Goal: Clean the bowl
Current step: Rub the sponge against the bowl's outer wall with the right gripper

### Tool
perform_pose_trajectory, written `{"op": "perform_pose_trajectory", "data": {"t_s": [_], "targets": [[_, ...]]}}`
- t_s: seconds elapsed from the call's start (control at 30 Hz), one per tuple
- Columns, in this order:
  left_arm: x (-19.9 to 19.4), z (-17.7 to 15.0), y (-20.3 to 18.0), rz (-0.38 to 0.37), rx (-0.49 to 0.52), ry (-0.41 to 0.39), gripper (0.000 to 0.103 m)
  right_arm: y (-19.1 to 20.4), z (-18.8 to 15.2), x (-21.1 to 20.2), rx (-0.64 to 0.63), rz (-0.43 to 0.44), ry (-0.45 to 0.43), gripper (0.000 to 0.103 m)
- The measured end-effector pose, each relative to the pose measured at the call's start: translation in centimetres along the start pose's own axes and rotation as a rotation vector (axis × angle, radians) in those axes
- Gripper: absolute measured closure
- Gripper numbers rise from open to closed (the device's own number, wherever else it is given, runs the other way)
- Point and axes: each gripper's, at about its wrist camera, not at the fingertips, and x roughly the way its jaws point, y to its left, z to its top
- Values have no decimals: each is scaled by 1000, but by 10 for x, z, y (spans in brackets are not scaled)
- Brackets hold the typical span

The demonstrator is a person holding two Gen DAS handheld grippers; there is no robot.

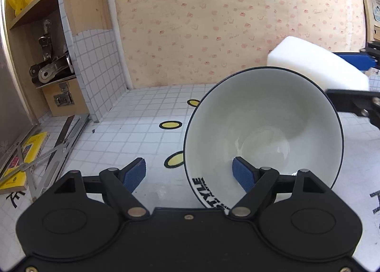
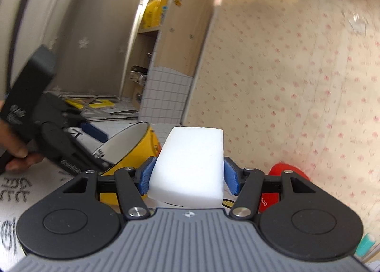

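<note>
A bowl [image 1: 261,129], white inside with a dark rim and yellow outside, lies tilted on its side above the tiled counter. My left gripper [image 1: 190,174] is open, with the bowl's rim between its jaws: its right finger [image 1: 244,174] reaches inside the bowl and its left finger [image 1: 134,173] is outside, apart from the wall. My right gripper [image 2: 187,177] is shut on a white sponge block [image 2: 190,167]. In the left wrist view the sponge [image 1: 315,65] hovers just behind the bowl's upper right rim. The bowl also shows in the right wrist view [image 2: 133,143], left of the sponge.
A wooden shelf unit [image 1: 35,10] with yellow containers and metal tools stands at the left. A folding metal rack [image 1: 54,150] and a yellow book [image 1: 26,153] lie on the counter's left. A red object [image 2: 287,172] sits to the right. A pink patterned wall is behind.
</note>
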Motion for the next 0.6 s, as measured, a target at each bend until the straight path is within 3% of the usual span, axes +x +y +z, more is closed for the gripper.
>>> {"op": "perform_pose_trajectory", "data": {"t_s": [0.2, 0.43, 0.6], "targets": [[0, 1, -1, 2, -14, -1, 21, 14, 0, -7, -2, -8, -10, 41], [1, 1, -2, 5, -31, -1, 20, 16, -2, 5, 55, -91, 124, 41], [-1, 1, -4, -4, -10, -6, 21, 21, 13, -1, 20, -107, 89, 42]]}}
